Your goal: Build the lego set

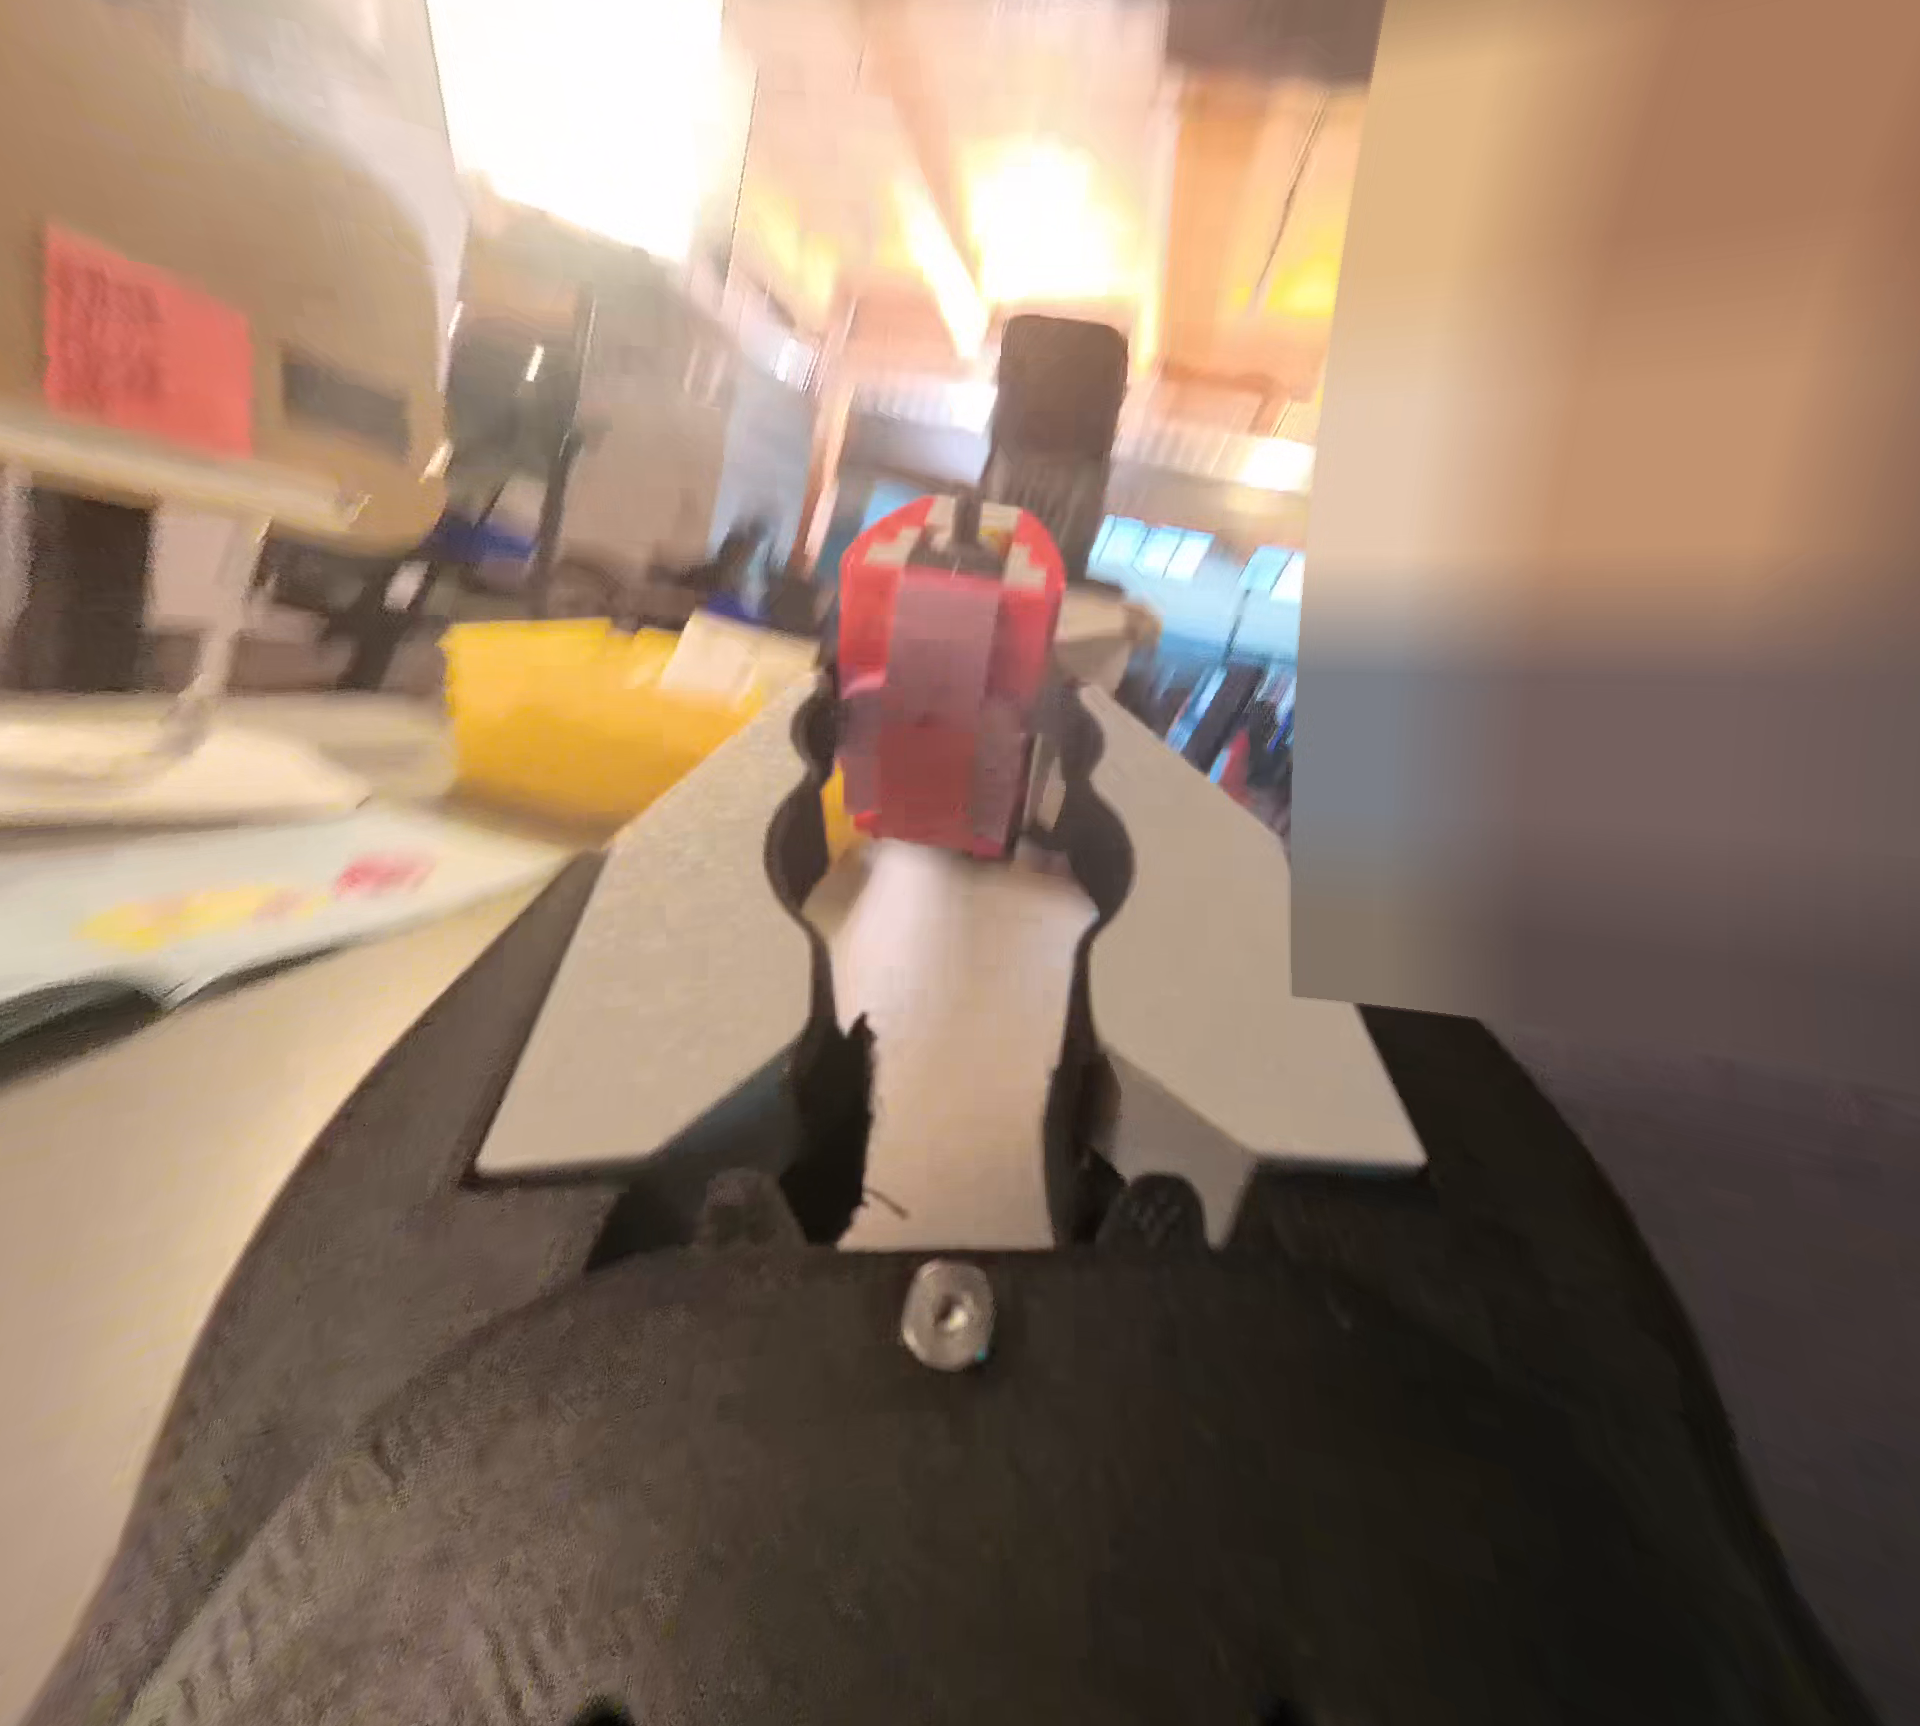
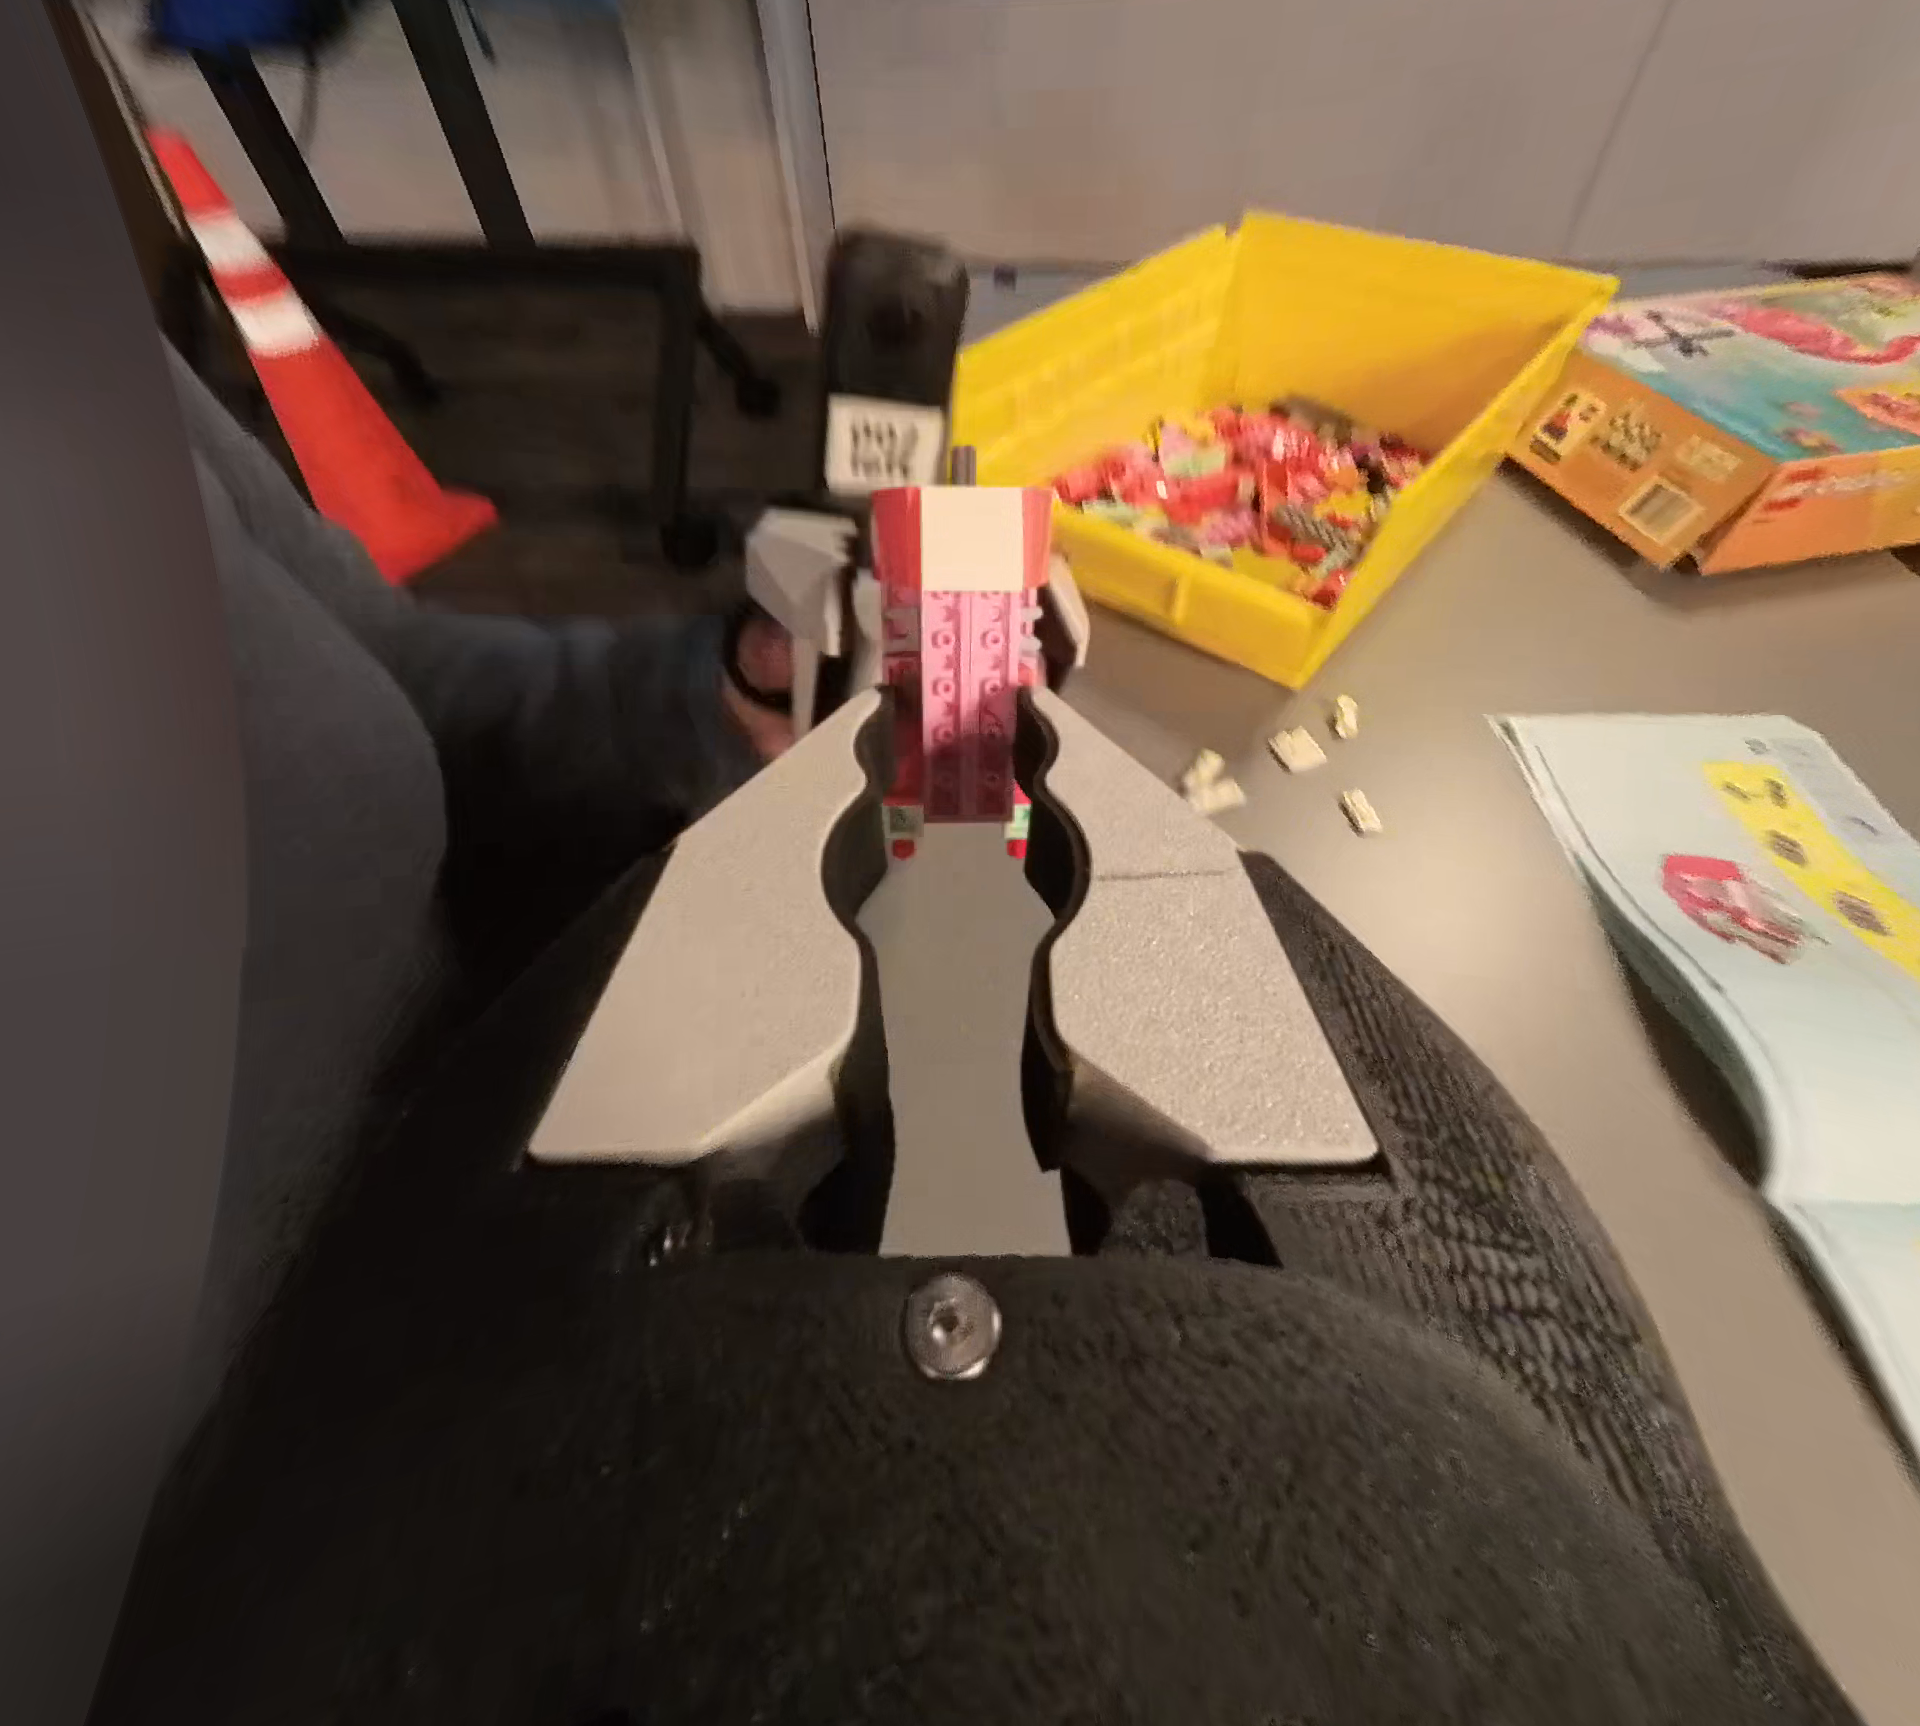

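A small brick model point(image 1: 935, 668), red with pink plates and a white top, is held in the air between both grippers. My left gripper point(image 1: 948, 700) is shut on its wider sides. My right gripper point(image 2: 954, 710) is shut on the lower part of the same model point(image 2: 961, 637), with both pads against its narrow sides. In the right wrist view the left gripper's grey fingers point(image 2: 795, 580) flank the upper part of the model from behind. In the blurred left wrist view the right gripper's black camera body point(image 1: 1060, 409) stands behind the model.
A yellow bin point(image 2: 1351, 305) holding many loose bricks point(image 2: 1247, 471) stands on the grey table point(image 2: 1455, 845). Beside it are an orange toy box point(image 2: 1714, 440), an open instruction booklet point(image 2: 1766, 897) and a few small beige pieces point(image 2: 1299, 746). An orange cone point(image 2: 312, 388) stands on the floor at left. The tips of both grippers are at nearly the same place.
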Demonstrator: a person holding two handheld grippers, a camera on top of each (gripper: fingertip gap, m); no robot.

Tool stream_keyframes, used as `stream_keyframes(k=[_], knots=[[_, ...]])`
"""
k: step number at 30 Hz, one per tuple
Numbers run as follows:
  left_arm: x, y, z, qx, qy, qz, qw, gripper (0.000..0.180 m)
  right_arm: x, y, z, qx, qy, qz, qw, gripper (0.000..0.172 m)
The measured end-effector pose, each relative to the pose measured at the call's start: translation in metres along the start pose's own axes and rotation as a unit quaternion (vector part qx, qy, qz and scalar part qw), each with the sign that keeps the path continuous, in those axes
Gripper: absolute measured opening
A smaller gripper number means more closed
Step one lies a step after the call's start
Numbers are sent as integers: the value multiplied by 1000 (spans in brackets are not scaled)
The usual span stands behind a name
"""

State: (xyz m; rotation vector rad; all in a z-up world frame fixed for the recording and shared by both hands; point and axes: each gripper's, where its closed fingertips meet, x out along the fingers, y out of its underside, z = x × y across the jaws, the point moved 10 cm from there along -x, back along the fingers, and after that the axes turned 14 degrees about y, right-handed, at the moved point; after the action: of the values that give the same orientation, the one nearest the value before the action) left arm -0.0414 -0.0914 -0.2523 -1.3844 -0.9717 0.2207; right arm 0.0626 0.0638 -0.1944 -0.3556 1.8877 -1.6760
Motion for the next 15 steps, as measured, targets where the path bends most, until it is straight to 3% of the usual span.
stream_keyframes(k=[6,10,15], knots=[[1,9,-2,58,-48,180,981,49,5,8,-1,-111,-17,142,983,20],[6,11,-6,99,-52,231,967,40,9,8,1,-131,-40,172,976,20],[7,14,-2,69,-33,278,957,39,10,8,1,-147,-46,191,969,16]])
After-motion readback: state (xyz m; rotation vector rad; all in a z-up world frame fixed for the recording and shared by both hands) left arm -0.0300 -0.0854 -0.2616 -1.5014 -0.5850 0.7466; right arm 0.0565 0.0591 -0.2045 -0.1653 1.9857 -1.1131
